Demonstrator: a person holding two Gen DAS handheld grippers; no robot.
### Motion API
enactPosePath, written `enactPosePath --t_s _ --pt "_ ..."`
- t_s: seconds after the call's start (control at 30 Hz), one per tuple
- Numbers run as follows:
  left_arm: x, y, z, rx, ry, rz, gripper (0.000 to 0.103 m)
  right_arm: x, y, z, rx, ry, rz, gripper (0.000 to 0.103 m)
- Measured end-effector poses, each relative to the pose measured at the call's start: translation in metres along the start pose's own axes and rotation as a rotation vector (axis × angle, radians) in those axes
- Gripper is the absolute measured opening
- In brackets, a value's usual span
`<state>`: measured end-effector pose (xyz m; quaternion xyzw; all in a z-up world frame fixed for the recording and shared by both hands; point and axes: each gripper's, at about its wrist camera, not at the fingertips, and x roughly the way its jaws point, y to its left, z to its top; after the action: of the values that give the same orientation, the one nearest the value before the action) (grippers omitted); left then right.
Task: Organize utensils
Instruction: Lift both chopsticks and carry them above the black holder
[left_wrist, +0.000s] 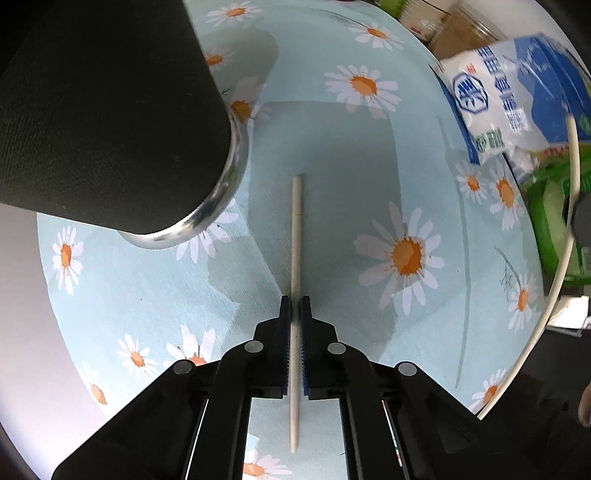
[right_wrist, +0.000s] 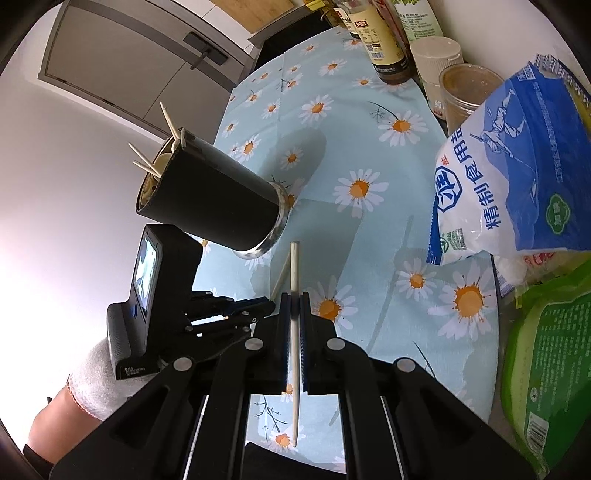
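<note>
Chopsticks (right_wrist: 168, 123) stand inside black holder (right_wrist: 214, 192) on tablecloth (right_wrist: 332, 122).

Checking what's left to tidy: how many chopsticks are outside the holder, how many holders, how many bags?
Chopsticks outside the holder: 2, the left-held chopstick in the left gripper and the right-held chopstick in the right gripper
Holders: 1
Bags plainly seen: 2, the blue-and-white bag and the green bag
Total: 5
</note>
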<state>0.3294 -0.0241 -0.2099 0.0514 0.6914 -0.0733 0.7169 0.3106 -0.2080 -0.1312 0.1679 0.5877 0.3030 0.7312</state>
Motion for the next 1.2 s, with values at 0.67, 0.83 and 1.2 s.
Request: enactPosePath --t_s 0.67,0.83,1.2 --pt "-0.041 0.013 -0.071 -0.13 -0.138 -0.058 0.004 0.03 0.03 0.008 -0.104 0.088 -0.009 0.005" --pt "-0.055 0.02 -0.098 -0.174 -0.212 -0.113 0.004 0.04 0.046 0.012 -0.147 0.111 -0.026 0.005" --pt "-0.1 0.057 -0.118 -0.235 -0.458 -0.17 0.004 0.045 0.086 0.013 -0.251 0.059 -0.039 0.005"
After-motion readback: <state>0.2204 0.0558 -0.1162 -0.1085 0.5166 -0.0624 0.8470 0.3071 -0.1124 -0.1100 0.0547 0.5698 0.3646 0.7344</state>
